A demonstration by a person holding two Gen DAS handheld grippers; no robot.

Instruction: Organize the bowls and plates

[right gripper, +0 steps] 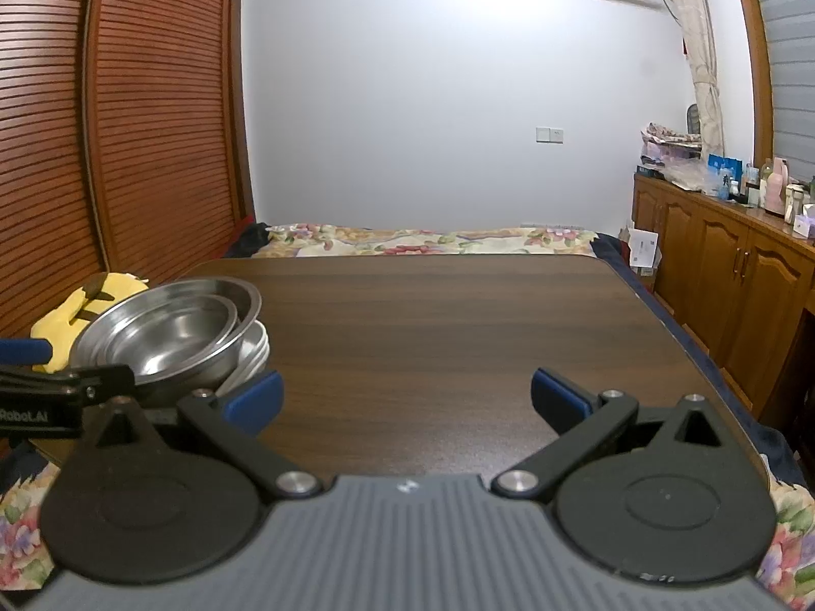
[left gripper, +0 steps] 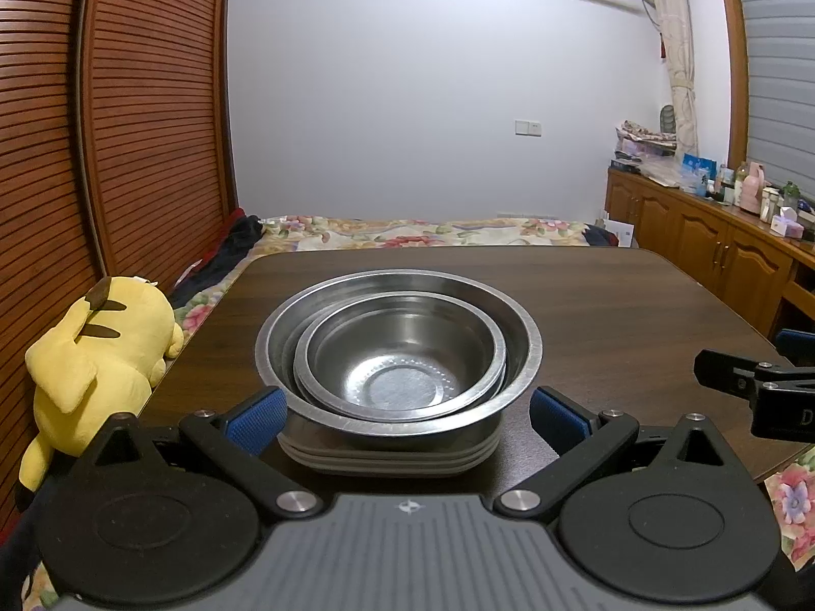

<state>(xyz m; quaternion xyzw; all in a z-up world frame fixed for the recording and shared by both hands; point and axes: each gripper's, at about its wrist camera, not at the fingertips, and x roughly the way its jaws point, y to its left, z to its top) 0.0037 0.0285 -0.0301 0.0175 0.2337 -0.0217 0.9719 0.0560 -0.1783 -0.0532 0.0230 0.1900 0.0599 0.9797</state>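
Steel bowls (left gripper: 397, 351), small nested in large, sit on stacked grey plates (left gripper: 389, 453) near the dark wood tabletop (left gripper: 611, 305) left edge. My left tool (left gripper: 405, 415) gapes around them; my right tool (right gripper: 407, 402) gapes over bare wood right of them.

A yellow plush toy (left gripper: 97, 351) lies beside the dark wooden table (left gripper: 611, 305).

Dim cool indoor light, sharp focus, soft glare on wall, strong fisheye bending at edges
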